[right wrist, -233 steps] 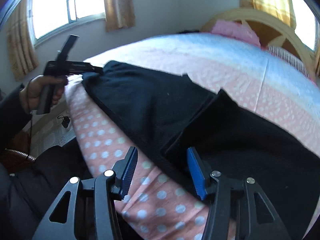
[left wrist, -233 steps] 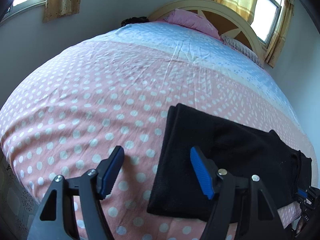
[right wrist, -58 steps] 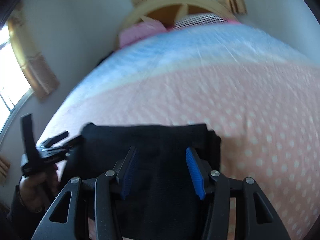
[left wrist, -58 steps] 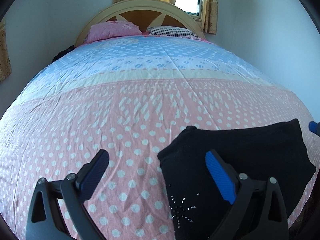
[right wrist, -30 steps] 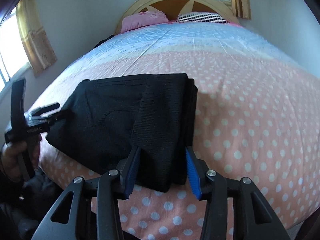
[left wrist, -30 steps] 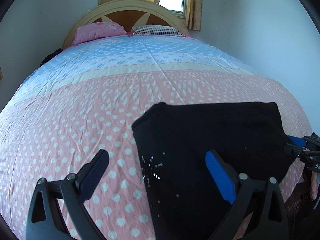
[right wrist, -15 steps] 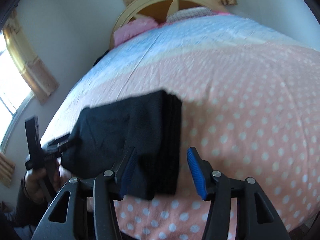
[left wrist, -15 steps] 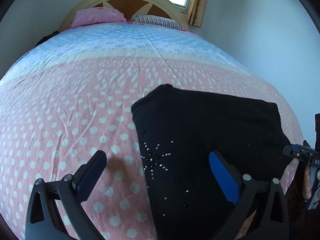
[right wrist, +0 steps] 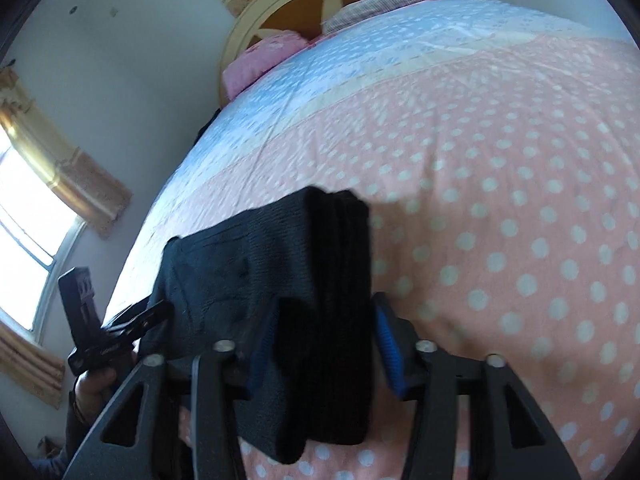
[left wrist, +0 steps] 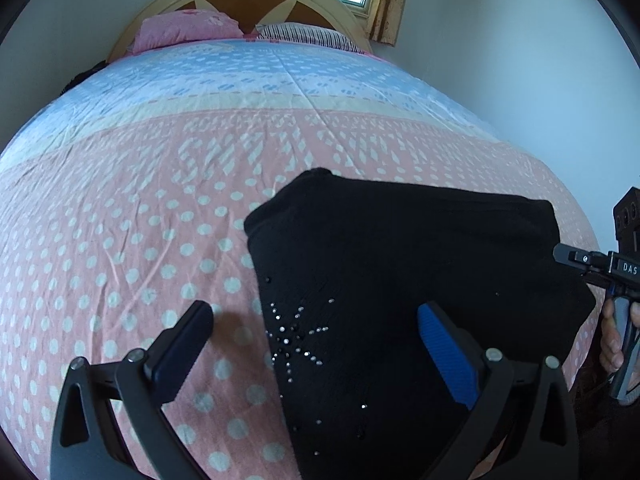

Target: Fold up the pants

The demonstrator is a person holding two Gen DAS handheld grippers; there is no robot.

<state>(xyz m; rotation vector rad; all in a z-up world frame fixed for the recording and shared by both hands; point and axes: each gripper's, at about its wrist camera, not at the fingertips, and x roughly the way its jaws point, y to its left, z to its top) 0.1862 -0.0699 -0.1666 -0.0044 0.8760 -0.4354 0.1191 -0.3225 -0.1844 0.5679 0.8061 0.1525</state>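
Folded pants point(right wrist: 316, 280) lie lengthwise between the closing right tool point(right wrist: 320, 344) pads, stacked edge straight ahead; left tool point(left wrist: 316, 344) stands open, beyond the far end.

Left gripper point(left wrist: 316, 344) angled down, jaws spread wide, nothing clamped. Right gripper point(right wrist: 320, 340) angled down, jaws closing with the folded pants' point(right wrist: 328, 280) edge between them.

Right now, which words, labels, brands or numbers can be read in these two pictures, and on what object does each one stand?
"DAS": white letters on the black bar of the right tool, cut off at the picture's edge, in the left wrist view.
White marking on the black body of the left tool, in the right wrist view: too small and blurred to read.
Nothing else carries readable text.
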